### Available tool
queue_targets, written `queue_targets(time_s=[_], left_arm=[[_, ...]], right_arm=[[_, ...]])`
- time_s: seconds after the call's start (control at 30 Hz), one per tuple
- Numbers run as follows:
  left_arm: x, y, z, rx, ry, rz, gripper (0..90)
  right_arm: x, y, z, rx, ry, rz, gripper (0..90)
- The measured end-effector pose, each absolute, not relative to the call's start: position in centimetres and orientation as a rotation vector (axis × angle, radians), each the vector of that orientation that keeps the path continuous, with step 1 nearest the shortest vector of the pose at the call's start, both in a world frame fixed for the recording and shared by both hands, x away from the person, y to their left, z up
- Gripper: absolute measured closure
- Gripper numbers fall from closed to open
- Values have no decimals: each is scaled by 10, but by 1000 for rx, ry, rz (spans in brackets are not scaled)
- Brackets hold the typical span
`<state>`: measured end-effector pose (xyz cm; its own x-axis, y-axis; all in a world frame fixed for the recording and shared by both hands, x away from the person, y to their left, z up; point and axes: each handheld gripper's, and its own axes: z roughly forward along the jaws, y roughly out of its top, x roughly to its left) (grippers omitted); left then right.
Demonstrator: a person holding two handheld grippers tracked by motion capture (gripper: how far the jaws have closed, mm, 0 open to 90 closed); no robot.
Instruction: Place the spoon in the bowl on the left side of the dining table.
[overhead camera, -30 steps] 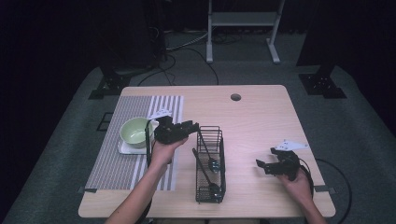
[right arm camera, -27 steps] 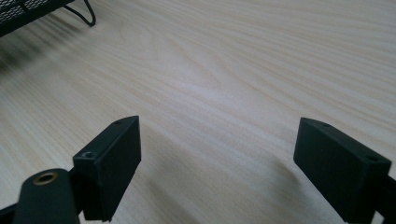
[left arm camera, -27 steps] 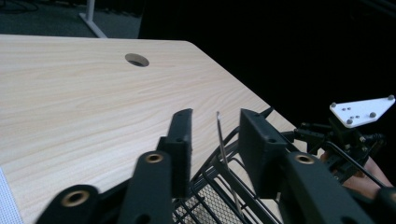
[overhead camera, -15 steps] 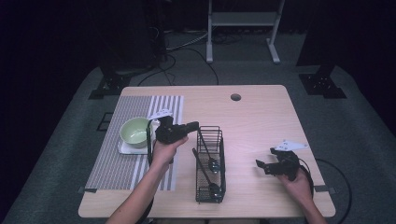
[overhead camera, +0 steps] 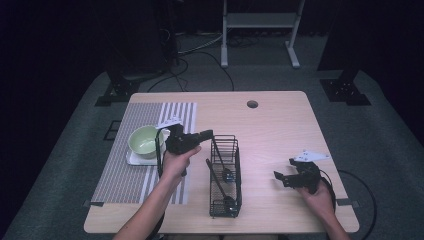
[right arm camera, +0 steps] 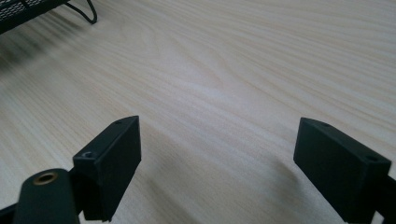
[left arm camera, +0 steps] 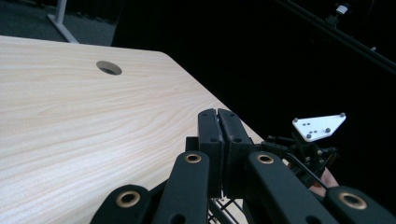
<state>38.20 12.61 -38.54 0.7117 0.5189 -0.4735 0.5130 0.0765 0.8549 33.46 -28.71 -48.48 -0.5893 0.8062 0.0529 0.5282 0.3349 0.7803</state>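
Since the earlier frames your hands have kept their places; what has changed is your left gripper [overhead camera: 207, 134], whose jaws have just been closing and now stand pressed flat together. In the left gripper view the two pads [left arm camera: 219, 135] meet face to face with nothing between them.

You hold that gripper above the table, just left of the wire basket [overhead camera: 226, 175], its closed tip reaching over the basket's far left corner. From the high view you cannot tell whether the tip touches the wire. Your left hand [overhead camera: 175, 161] wraps the gripper's body, with the forearm coming in from the near edge.

The basket is black, long and narrow, and runs near to far about the middle of the wooden table [overhead camera: 270, 125]. Dark utensils [overhead camera: 220, 175] lie inside it; their kind is hard to make out.

Left of your left gripper a pale green bowl [overhead camera: 142, 140] sits on a white plate [overhead camera: 135, 159], and both rest on a striped placemat [overhead camera: 125, 165] covering the table's left part.

Your right gripper [overhead camera: 281, 177] lies low over the near right of the table, well apart from the basket, jaws spread wide and pointing left. In the right gripper view its two pads [right arm camera: 116, 154] stand far apart over bare wood, holding nothing, with the basket's foot [right arm camera: 79, 14] at the far left corner.
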Motion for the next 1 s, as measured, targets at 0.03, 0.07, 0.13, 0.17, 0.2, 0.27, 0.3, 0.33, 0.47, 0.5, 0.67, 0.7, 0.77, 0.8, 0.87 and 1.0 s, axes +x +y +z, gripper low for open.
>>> queue_targets(time_s=[0.03, 0.07, 0.13, 0.17, 0.2, 0.27, 0.3, 0.33, 0.47, 0.5, 0.67, 0.7, 0.77, 0.8, 0.87, 1.0], left_arm=[[381, 127, -384, 1556, 873, 8, 893], [381, 127, -384, 1556, 873, 8, 893], [380, 127, -383, 1550, 874, 8, 893], [380, 128, -381, 1547, 873, 13, 893], [380, 128, -381, 1547, 873, 13, 893], [379, 128, -380, 1540, 875, 15, 893], [378, 129, -378, 1541, 872, 19, 892], [378, 129, -377, 1539, 871, 20, 892], [376, 129, -372, 1530, 863, 19, 894], [376, 129, -371, 1534, 859, 20, 893], [375, 129, -366, 1537, 855, 28, 892], [374, 129, -364, 1531, 853, 30, 892], [374, 130, -361, 1527, 848, 24, 894], [374, 130, -361, 1527, 848, 24, 893], [374, 131, -358, 1529, 846, 34, 893], [373, 132, -353, 1525, 840, 40, 893]], right_arm=[[335, -287, -485, 1185, 2263, 1126, 140], [335, -287, -485, 1185, 2263, 1126, 140], [335, -287, -485, 1186, 2263, 1126, 140], [335, -287, -485, 1186, 2263, 1126, 140], [335, -287, -485, 1186, 2263, 1126, 140], [335, -287, -485, 1185, 2263, 1126, 140], [335, -287, -485, 1186, 2263, 1126, 140], [335, -287, -485, 1186, 2263, 1126, 140], [335, -287, -485, 1187, 2262, 1125, 140], [335, -287, -485, 1189, 2262, 1125, 140], [335, -287, -485, 1188, 2261, 1126, 140], [335, -287, -485, 1186, 2262, 1124, 140], [335, -287, -485, 1188, 2261, 1125, 140], [335, -287, -485, 1188, 2261, 1125, 140], [335, -287, -485, 1189, 2262, 1125, 140], [335, -287, -485, 1188, 2261, 1123, 140]])
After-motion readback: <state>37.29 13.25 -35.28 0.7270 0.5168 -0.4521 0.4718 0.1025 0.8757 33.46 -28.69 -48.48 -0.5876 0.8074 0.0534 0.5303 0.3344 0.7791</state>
